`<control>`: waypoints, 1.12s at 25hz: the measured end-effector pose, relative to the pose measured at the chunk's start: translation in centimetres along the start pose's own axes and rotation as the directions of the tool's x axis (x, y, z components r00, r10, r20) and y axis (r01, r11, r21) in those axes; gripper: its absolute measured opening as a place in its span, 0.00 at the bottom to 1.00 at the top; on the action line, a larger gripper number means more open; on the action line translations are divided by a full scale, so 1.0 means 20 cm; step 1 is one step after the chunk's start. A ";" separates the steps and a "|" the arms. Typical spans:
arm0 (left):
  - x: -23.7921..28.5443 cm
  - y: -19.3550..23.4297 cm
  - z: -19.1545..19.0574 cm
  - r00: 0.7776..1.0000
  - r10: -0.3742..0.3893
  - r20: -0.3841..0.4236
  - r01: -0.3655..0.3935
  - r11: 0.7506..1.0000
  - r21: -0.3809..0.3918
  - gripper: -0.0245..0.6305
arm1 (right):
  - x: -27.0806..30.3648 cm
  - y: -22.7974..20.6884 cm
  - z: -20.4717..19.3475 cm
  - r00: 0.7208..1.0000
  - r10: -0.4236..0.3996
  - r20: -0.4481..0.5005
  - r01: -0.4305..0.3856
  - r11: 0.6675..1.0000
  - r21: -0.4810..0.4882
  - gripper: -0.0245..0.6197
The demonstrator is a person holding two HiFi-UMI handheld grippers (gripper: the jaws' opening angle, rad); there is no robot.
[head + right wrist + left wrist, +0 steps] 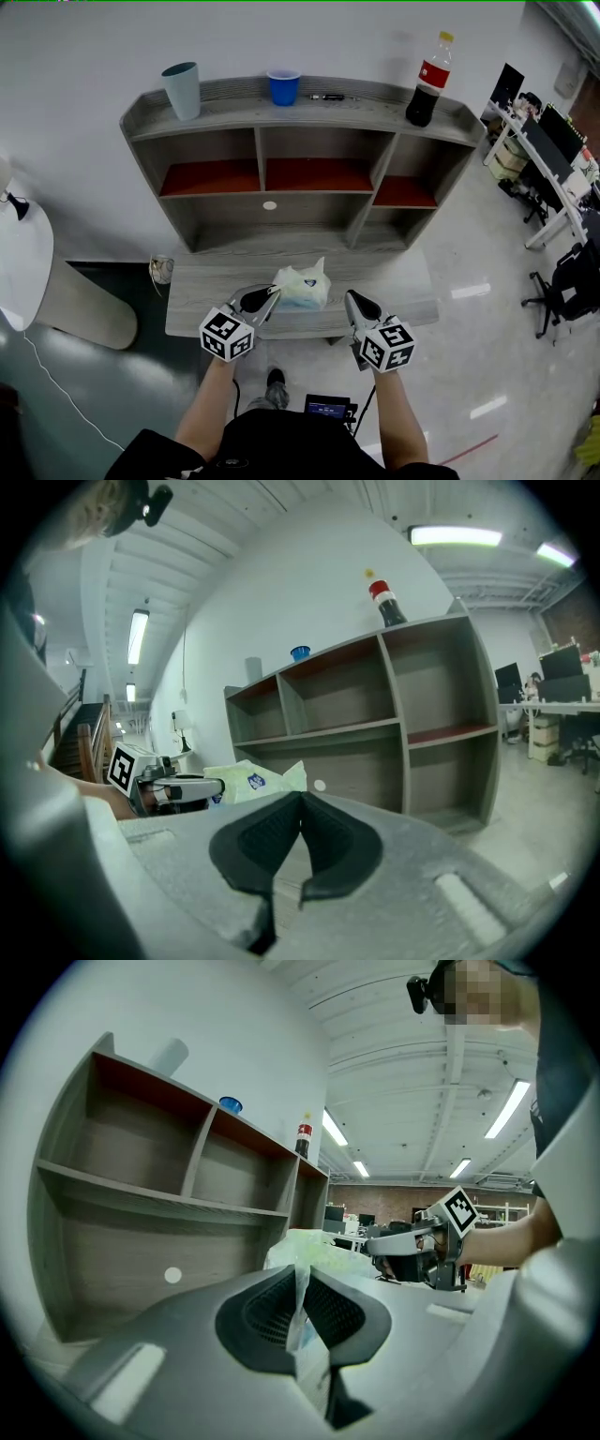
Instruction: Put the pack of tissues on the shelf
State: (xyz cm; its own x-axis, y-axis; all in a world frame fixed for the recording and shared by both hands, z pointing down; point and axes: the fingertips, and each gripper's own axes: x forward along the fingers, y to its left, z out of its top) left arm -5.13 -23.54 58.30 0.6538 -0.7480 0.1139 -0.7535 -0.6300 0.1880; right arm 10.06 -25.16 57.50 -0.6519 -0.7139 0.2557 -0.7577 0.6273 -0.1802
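Note:
A pale green pack of tissues (302, 287) lies on the grey desk (197, 298) in front of the wooden shelf (300, 169). My left gripper (272, 298) is shut on the pack's thin plastic edge, which shows pinched between the dark pads (272, 1312) in the left gripper view, with the rest of the pack (314, 1246) beyond. My right gripper (351, 300) hovers just right of the pack, shut with nothing between its jaws. In the right gripper view my right gripper (300, 799) points at the shelf (375, 724), the pack (248, 782) lying to its left.
On the shelf's top board stand a teal cup (182, 90), a blue cup (282, 87), a small dark object (328, 97) and a cola bottle (427, 82). The compartments below are empty. A white round table (23, 262) is at the left, office desks (539, 159) at the right.

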 end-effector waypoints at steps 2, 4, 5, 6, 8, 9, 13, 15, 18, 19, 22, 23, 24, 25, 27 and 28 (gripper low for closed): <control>0.03 0.06 0.03 1.000 -0.011 0.005 0.011 1.000 0.002 0.06 | 0.06 -0.01 0.02 1.000 -0.009 -0.002 0.009 1.000 -0.003 0.04; 0.06 0.12 0.05 1.000 -0.023 0.011 0.023 1.000 0.003 0.06 | 0.12 -0.02 0.05 1.000 -0.018 -0.003 0.018 1.000 -0.005 0.04; 0.07 0.15 0.06 1.000 -0.028 0.013 0.028 1.000 0.002 0.06 | 0.15 -0.03 0.06 1.000 -0.023 -0.003 0.023 1.000 -0.005 0.04; 0.08 0.18 0.07 0.999 -0.033 0.013 0.033 0.999 0.002 0.06 | 0.18 -0.03 0.07 1.000 -0.028 -0.002 0.027 1.000 -0.005 0.03; 0.11 0.23 0.08 0.999 -0.042 0.013 0.042 0.999 0.006 0.06 | 0.23 -0.04 0.10 0.999 -0.036 0.003 0.036 0.999 -0.004 0.03; 0.12 0.26 0.09 0.999 -0.047 0.015 0.047 0.999 0.008 0.06 | 0.25 -0.05 0.11 0.999 -0.040 0.006 0.040 0.999 -0.002 0.03; 0.17 0.32 0.12 0.998 -0.063 0.024 0.063 0.998 0.009 0.06 | 0.30 -0.07 0.12 0.998 -0.059 0.008 0.059 0.998 0.008 0.04; 0.19 0.34 0.12 0.998 -0.066 0.024 0.066 0.998 0.005 0.06 | 0.32 -0.09 0.12 0.998 -0.065 0.004 0.065 0.998 0.013 0.04; 0.23 0.34 0.10 0.997 -0.071 0.013 0.071 0.997 0.001 0.06 | 0.33 -0.13 0.10 0.997 -0.071 -0.003 0.071 0.997 0.020 0.04; 0.24 0.34 0.09 0.998 -0.070 0.008 0.070 0.998 0.001 0.06 | 0.33 -0.14 0.10 0.998 -0.070 -0.005 0.070 0.997 0.023 0.04; 0.28 0.35 0.08 0.998 -0.058 0.000 0.058 0.998 -0.004 0.06 | 0.35 -0.17 0.09 0.998 -0.057 -0.011 0.057 0.998 0.026 0.04; 0.29 0.35 0.07 0.999 -0.051 -0.001 0.051 0.999 -0.007 0.06 | 0.35 -0.19 0.09 0.999 -0.050 -0.014 0.050 0.998 0.025 0.04; 0.30 0.35 0.07 0.999 -0.044 -0.001 0.044 0.999 -0.010 0.06 | 0.35 -0.20 0.09 0.999 -0.044 -0.017 0.044 0.999 0.024 0.04; 0.31 0.34 0.07 0.999 -0.036 -0.001 0.036 0.999 -0.012 0.06 | 0.35 -0.22 0.09 0.999 -0.038 -0.019 0.038 0.999 0.023 0.03; 0.33 0.34 0.07 1.000 -0.019 -0.002 0.019 1.000 -0.016 0.06 | 0.36 -0.26 0.09 0.999 -0.025 -0.022 0.026 0.999 0.023 0.03; 0.34 0.33 0.07 1.000 -0.009 -0.003 0.009 1.000 -0.019 0.06 | 0.36 -0.27 0.09 1.000 -0.017 -0.024 0.017 1.000 0.022 0.04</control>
State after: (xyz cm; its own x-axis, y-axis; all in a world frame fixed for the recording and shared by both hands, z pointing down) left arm -5.75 -33.14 59.07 0.6609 -0.7416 0.1150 -0.7461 -0.6328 0.2070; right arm 9.46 -34.35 58.54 -0.6383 -0.7164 0.2818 -0.7692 0.6079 -0.1968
